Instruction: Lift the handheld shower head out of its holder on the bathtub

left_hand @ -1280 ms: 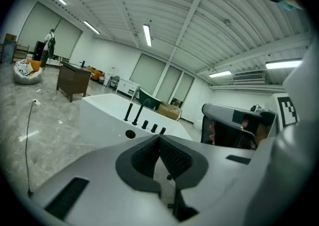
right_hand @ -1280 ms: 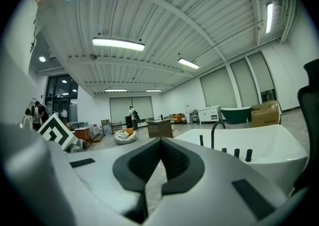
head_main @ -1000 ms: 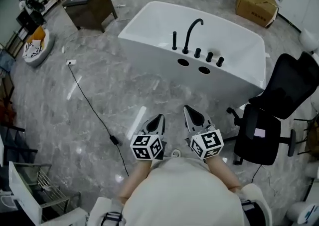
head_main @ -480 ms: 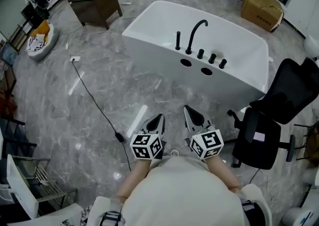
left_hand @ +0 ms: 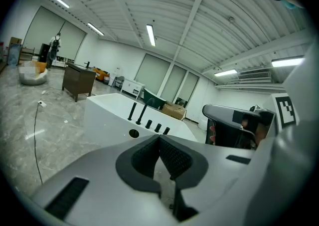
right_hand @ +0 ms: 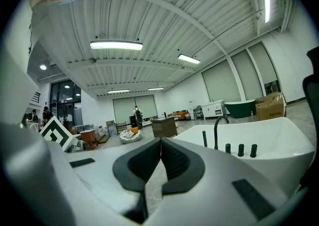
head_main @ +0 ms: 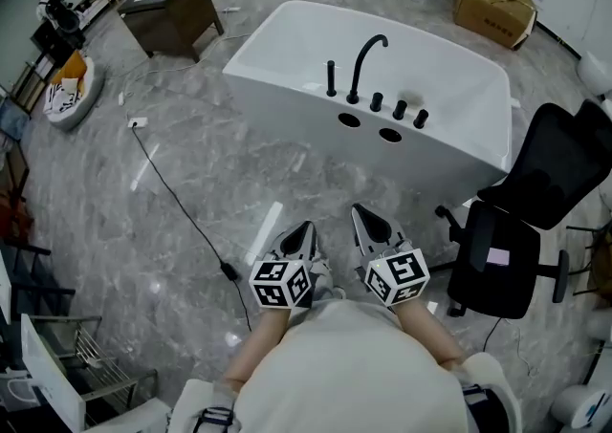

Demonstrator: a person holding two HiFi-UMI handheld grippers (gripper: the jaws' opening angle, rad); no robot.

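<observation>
Shower head [head_main: 332, 78]: slim black wand, upright in its holder on the near rim of the tub [head_main: 287, 25]. It stands just left of the curved black spout [head_main: 368, 58]. Three black knobs [head_main: 400, 108] follow in a row to the spout's right.

Your left gripper [head_main: 305, 228]: jaws together, pads meeting at the tips, nothing between them. Your right gripper [head_main: 362, 215]: jaws likewise closed on nothing.

You hold both side by side close to your body, over the grey floor [head_main: 191, 154], pointing toward the tub and well apart from it. Neither touches the shower head.

Black chair [head_main: 535, 192] stands at the tub's right end. Black cable [head_main: 177, 204] runs across the floor to your left.
</observation>
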